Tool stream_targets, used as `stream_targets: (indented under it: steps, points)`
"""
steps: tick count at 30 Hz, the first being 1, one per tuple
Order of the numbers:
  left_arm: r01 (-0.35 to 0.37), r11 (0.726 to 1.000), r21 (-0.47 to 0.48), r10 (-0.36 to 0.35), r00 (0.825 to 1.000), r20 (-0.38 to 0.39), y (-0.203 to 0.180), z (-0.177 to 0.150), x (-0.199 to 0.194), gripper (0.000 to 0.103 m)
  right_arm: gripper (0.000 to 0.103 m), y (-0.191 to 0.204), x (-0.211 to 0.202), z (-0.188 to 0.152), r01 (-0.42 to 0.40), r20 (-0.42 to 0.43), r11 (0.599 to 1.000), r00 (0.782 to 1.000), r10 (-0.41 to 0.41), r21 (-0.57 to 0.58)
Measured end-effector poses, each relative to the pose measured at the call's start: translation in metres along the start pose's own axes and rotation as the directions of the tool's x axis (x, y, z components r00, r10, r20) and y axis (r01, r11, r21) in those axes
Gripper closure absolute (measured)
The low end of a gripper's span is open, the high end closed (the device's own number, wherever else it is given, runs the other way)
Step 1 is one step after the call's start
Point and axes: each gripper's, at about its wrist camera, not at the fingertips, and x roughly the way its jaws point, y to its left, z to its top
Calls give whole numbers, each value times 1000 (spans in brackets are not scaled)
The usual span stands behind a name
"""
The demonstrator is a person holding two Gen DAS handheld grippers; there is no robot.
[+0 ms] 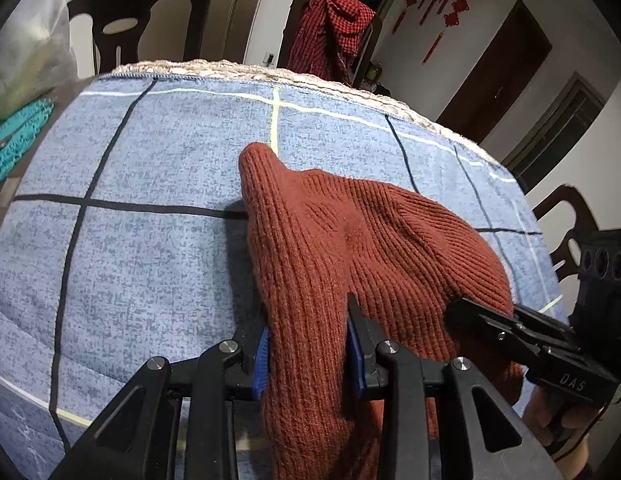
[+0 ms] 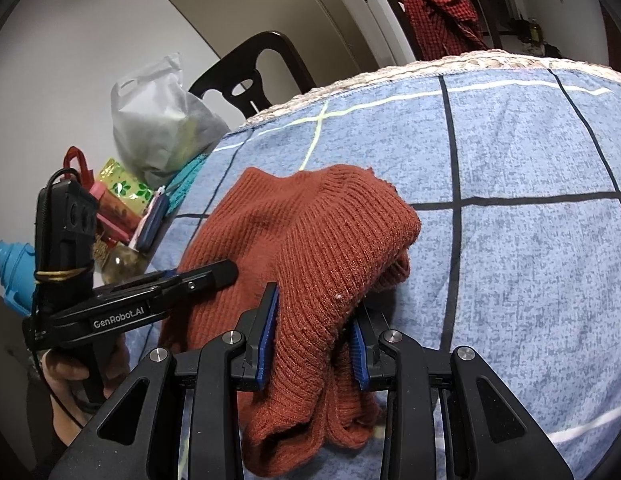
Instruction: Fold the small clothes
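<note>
A rust-brown ribbed knit garment [image 1: 350, 240] lies bunched on the blue checked cloth [image 1: 150, 220]. My left gripper [image 1: 308, 344] is shut on its near left part, knit pinched between the blue pads. My right gripper [image 2: 314, 328] is shut on the near right part of the same garment [image 2: 310, 232], which hangs in folds below the jaws. The right gripper also shows at the right of the left wrist view [image 1: 510, 328], its tip at the garment's edge. The left gripper shows at the left of the right wrist view [image 2: 198, 276].
The cloth [image 2: 530, 260] covers a table with a woven edge [image 1: 238, 68]. Dark chairs [image 1: 138, 24] stand behind; one holds a red checked cloth [image 1: 330, 28]. A white bag [image 2: 158, 120], teal knit [image 1: 18, 132] and bottles and packets [image 2: 118, 208] crowd the table's left side.
</note>
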Motion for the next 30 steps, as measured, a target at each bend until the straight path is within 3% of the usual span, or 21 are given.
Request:
stream_targets:
  steps: [7,17,19,22,25,30]
  points:
    - [-14,1000,9,14,1000,-2,4,-1,4,61,69,-11,7,-4,21,-15,999,1000,-20,36]
    - [-16,999,-31,17,1000,6,13,-6,5,47,64,-1,7,-7,109,2,993,994,-109,-41]
    - [-13,999,-33,13,1000,5,14,-7,4,46,62,1,7,-8,129,12,990,992,-129,-58]
    - [-38,999,-32,39,999,13,13,-9,1,36,60,6,6,-10,164,24,983,986,-163,-83]
    - [-58,998,-38,59,998,32,13,-12,-5,35,53,10,2,-12,198,42,975,980,-195,-101]
    - [-94,995,-34,96,992,80,7,-22,-24,30,48,21,-16,-17,265,122,956,960,-251,-124]
